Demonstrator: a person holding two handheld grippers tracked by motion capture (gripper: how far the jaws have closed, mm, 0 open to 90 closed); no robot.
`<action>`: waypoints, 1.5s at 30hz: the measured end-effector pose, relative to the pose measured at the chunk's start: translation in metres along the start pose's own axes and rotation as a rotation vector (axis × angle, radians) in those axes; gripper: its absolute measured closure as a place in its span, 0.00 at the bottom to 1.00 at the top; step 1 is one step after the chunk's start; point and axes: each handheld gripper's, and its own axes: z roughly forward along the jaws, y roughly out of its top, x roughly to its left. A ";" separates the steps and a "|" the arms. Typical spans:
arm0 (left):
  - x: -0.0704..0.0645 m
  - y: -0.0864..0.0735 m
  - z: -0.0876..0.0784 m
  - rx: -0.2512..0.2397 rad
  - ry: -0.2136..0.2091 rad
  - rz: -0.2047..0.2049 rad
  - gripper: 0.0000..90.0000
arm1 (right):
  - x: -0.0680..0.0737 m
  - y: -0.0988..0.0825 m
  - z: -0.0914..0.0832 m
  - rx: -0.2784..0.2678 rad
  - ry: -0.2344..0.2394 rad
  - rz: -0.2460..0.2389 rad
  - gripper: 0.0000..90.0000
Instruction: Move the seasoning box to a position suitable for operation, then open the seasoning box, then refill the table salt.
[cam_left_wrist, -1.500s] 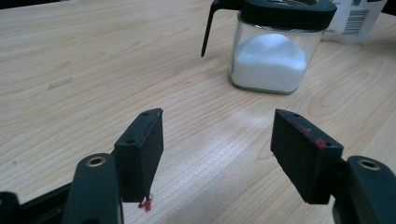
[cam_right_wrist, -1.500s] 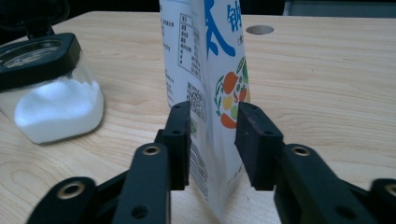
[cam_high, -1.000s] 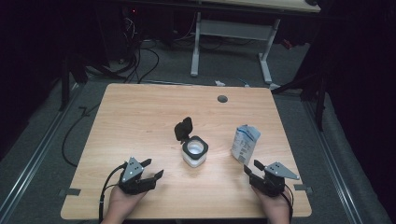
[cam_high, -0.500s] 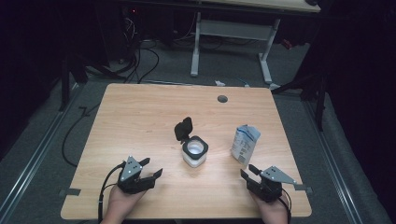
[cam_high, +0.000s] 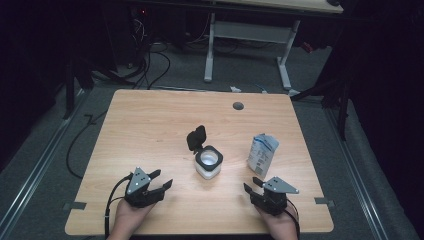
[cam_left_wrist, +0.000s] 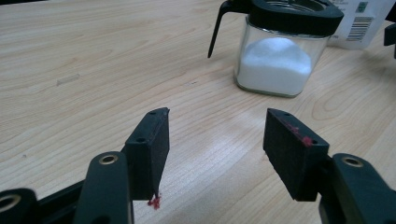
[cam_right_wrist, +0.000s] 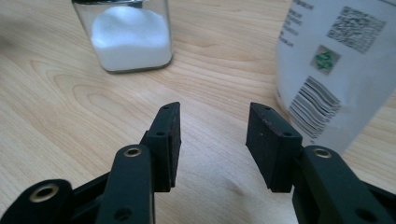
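Pale wood grain is being shown across the table (cam_high: 150, 130), and near its centre a glass jar (cam_high: 208, 162) of white granules is standing with its black flip lid (cam_high: 196, 138) hinged open toward eleven o'clock. A white pouch (cam_high: 262, 154) with printed codes is standing upright at three o'clock of the jar, apart from it. The left gripper (cam_high: 159, 184) is being held low at seven o'clock of the jar, jaws spread and empty; the right gripper (cam_high: 251, 189) is being held at five o'clock, jaws likewise parted on nothing, with the pouch just ahead at one o'clock. In the right gripper view the pouch (cam_right_wrist: 341, 70) is looming close beside the right-hand jaw, so it could be knocked over by a careless advance. The jar (cam_left_wrist: 280, 51), being open, could be tipped and its contents spilled if it is nudged high on the rim. The pouch appears to be torn open at the top, though this is not being shown clearly. A grommet hole (cam_high: 238, 105) is lying far off at twelve o'clock, obstructing nothing.
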 end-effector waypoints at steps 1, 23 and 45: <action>0.000 0.001 -0.001 0.001 0.001 0.002 0.46 | 0.001 0.000 0.001 0.002 0.001 -0.005 0.59; 0.005 0.011 0.009 0.016 0.047 -0.058 0.45 | 0.003 0.009 0.008 0.001 0.035 -0.024 0.54; 0.015 0.069 0.049 0.019 0.092 -0.079 0.77 | 0.008 0.023 0.028 0.032 0.020 -0.069 0.68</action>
